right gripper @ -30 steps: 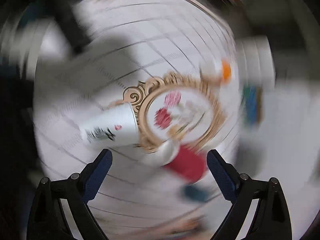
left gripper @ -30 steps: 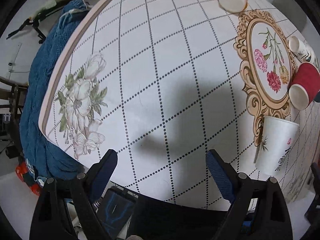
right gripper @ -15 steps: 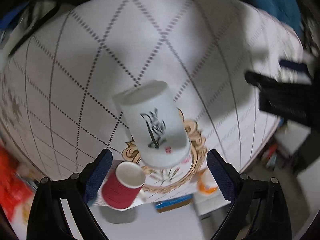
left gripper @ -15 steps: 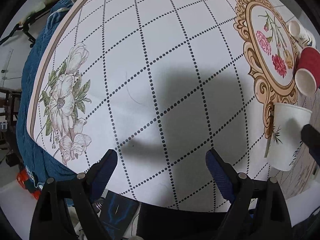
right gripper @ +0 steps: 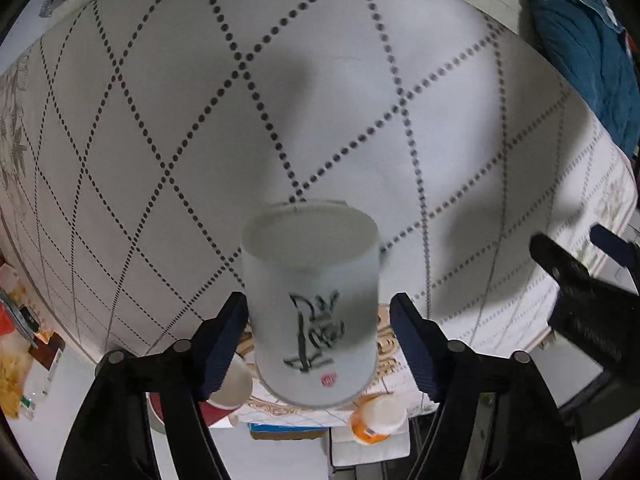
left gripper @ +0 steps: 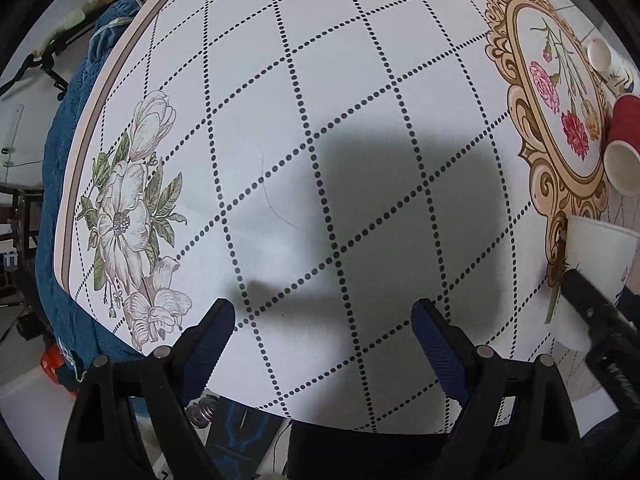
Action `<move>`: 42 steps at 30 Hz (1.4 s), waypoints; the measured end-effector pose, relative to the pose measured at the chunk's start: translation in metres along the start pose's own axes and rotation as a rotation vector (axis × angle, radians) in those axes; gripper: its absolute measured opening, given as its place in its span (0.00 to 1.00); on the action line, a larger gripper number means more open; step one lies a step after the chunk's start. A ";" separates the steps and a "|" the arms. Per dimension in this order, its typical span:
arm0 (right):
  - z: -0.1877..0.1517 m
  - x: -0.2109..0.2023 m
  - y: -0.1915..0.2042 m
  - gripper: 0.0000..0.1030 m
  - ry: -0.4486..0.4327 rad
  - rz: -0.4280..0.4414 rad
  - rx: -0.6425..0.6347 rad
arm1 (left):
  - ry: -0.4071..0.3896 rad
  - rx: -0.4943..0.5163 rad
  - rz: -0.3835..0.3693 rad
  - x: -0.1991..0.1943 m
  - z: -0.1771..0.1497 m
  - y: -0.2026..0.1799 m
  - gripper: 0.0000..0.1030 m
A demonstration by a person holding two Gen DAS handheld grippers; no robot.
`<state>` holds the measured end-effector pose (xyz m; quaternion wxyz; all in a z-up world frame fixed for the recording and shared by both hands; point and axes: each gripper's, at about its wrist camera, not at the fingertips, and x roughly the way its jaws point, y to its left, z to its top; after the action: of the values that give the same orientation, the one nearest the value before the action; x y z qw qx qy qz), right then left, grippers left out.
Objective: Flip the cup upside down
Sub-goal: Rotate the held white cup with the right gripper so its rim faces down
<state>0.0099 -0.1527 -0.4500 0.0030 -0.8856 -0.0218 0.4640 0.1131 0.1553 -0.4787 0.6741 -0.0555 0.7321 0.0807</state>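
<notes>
White cup: the white cup (right gripper: 312,308) with black brush writing sits between the jaws of the right gripper (right gripper: 318,320), well inside their span; its left side is at or very close to the left jaw, while a clear gap shows before the right jaw.
Right jaws: spread apart, not clamped on the cup.
Cup place: on the desk (right gripper: 200,120), at the near edge of the gold-framed flower picture (left gripper: 556,96); in the left view it is at the far right (left gripper: 596,256), partly behind the right gripper's black arm.
Left gripper: the left gripper (left gripper: 322,320) hovers over bare desk with its jaws wide open and nothing between them.
Change: half a second ago the cup lay farther ahead of the right jaws; now the jaws flank its lower body. The left camera has moved closer to the desk.
Other cups: a red cup (left gripper: 624,144) lies on its side, its pale inside looking empty; a small white cup (left gripper: 604,58) is just beyond it; an orange cup (right gripper: 378,416) shows in the right view.
</notes>
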 end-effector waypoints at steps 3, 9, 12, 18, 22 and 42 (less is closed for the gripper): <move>0.001 0.006 0.003 0.66 -0.002 -0.007 -0.006 | 0.004 -0.001 -0.002 0.001 0.005 0.006 0.88; -0.002 0.015 0.001 0.63 0.000 0.004 0.044 | 0.011 -0.004 0.003 0.007 0.006 0.017 0.88; -0.006 0.017 -0.006 0.62 -0.002 0.023 0.104 | 0.008 -0.008 0.010 0.005 0.006 0.020 0.88; -0.023 0.023 -0.037 0.62 0.008 0.109 0.320 | -0.001 -0.012 0.020 -0.002 0.009 0.028 0.88; -0.041 0.028 -0.055 0.62 0.020 0.207 0.510 | -0.007 -0.012 0.030 -0.007 0.011 0.034 0.88; -0.168 0.114 -0.082 0.62 0.055 1.095 1.633 | -0.017 0.023 0.043 -0.020 0.013 0.035 0.88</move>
<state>0.2096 -0.0637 -0.4462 0.3992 -0.5096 0.7190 0.2530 0.1209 0.1912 -0.4582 0.6789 -0.0316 0.7284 0.0871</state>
